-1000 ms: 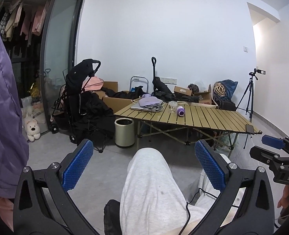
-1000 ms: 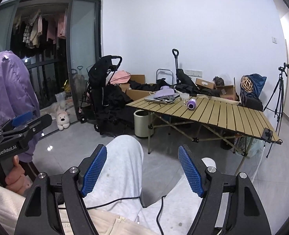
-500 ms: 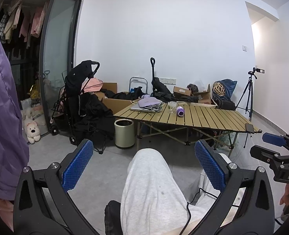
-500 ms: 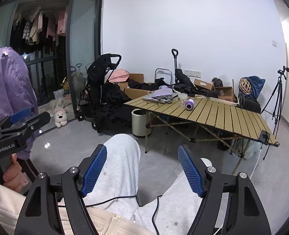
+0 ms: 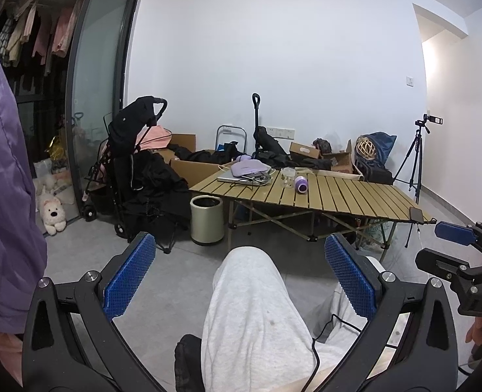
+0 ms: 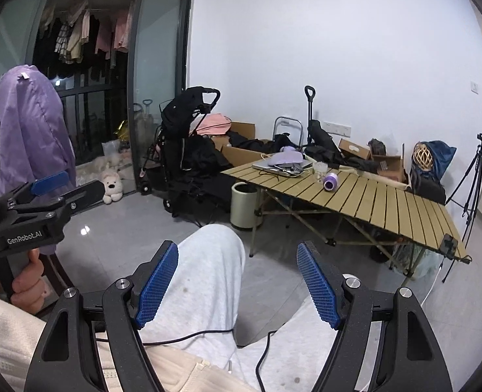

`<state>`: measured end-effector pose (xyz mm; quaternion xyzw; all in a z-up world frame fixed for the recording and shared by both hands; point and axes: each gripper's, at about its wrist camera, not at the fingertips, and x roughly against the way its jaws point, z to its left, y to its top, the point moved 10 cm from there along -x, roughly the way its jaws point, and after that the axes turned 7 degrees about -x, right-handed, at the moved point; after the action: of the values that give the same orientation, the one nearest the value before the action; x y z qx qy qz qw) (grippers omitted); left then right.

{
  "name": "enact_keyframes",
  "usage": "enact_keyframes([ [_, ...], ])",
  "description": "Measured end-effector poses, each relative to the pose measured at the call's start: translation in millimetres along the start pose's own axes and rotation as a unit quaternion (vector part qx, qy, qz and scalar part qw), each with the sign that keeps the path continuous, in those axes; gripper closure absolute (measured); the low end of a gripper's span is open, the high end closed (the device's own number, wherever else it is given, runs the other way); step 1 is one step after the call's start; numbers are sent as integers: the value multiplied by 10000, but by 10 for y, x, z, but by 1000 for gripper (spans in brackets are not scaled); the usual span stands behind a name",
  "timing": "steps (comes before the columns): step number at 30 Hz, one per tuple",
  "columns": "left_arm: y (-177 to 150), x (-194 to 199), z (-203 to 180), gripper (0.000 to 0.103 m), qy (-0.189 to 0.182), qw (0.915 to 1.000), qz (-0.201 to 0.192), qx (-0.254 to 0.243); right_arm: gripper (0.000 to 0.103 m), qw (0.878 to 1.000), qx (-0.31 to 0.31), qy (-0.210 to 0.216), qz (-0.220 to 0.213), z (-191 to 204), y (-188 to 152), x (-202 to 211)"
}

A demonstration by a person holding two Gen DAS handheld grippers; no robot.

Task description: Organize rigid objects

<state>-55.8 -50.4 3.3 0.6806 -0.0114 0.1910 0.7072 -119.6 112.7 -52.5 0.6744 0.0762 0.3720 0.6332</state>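
A slatted folding table (image 5: 348,196) (image 6: 391,202) stands across the room. On its far left end lie a purple bottle on its side (image 5: 301,184) (image 6: 330,182), a clear glass (image 5: 287,175) (image 6: 320,167), and a purple cap (image 5: 250,166) (image 6: 288,156) on a laptop (image 5: 232,177) (image 6: 267,165). A phone (image 5: 416,212) (image 6: 449,244) sits at the table's near right corner. My left gripper (image 5: 241,271) and right gripper (image 6: 237,281) are open and empty, held low above the person's grey-trousered knees, far from the table.
A beige bin (image 5: 207,219) stands by the table's left leg. A black stroller (image 5: 133,163), cardboard boxes (image 5: 185,153) and dark clothes crowd the back wall. A tripod (image 5: 415,153) stands at the right. A purple jacket (image 5: 2,196) hangs close on the left.
Both views have tilted slightly, so the table sits a little lower and farther in frame. Both grippers stay open and empty.
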Motion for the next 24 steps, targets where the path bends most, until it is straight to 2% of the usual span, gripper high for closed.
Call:
enact_keyframes([
  [13,40,79,-66,0,-8,9996,-181,-205,23,9998,-165,-96,-2,-69,-16,20],
  [24,32,95,-64,0,26,9997,-173,-194,23,9998,-172,-70,-34,-82,-5,41],
])
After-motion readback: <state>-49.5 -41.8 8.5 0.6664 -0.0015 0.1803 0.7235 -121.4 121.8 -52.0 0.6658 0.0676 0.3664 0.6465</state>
